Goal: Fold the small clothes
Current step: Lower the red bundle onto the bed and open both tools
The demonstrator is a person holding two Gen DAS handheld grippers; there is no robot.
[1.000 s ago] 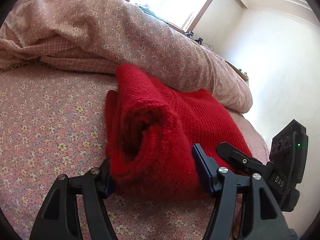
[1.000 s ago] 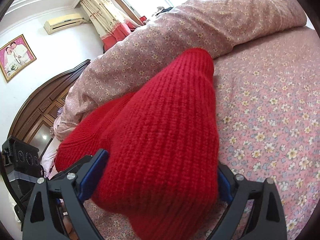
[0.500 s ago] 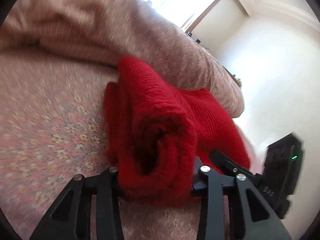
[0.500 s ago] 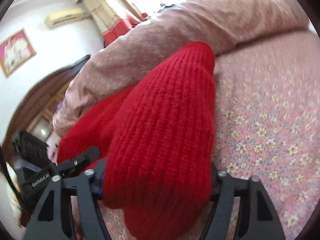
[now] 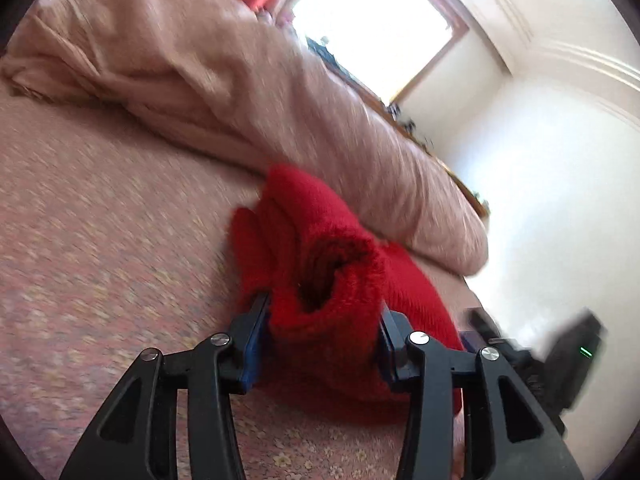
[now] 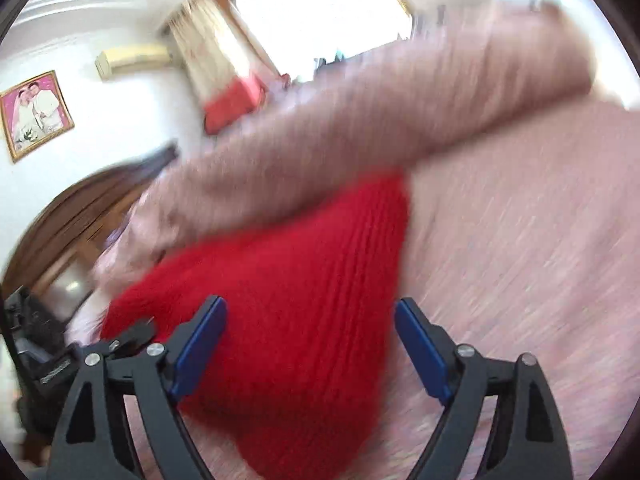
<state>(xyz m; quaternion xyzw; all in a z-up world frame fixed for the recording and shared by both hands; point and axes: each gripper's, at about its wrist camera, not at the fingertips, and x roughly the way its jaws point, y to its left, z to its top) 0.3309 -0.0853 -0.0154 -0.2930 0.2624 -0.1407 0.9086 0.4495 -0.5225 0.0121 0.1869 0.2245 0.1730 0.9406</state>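
Chunky ribbed red knit sweater (image 6: 288, 320), folded

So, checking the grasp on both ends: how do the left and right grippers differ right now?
The left gripper is narrow, its pads pinching the red knit garment's rolled end; the right gripper stands wide, its pads clear of the knit between them. Both have just been opening. Both point across the floral bed.

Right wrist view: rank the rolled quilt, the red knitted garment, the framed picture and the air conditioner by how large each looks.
1. Rolled quilt, though the red knitted garment looks close to it and lies nearer the camera, so this pair is unsure.
2. Framed picture.
3. Air conditioner, narrowly; both are far off and blurred.
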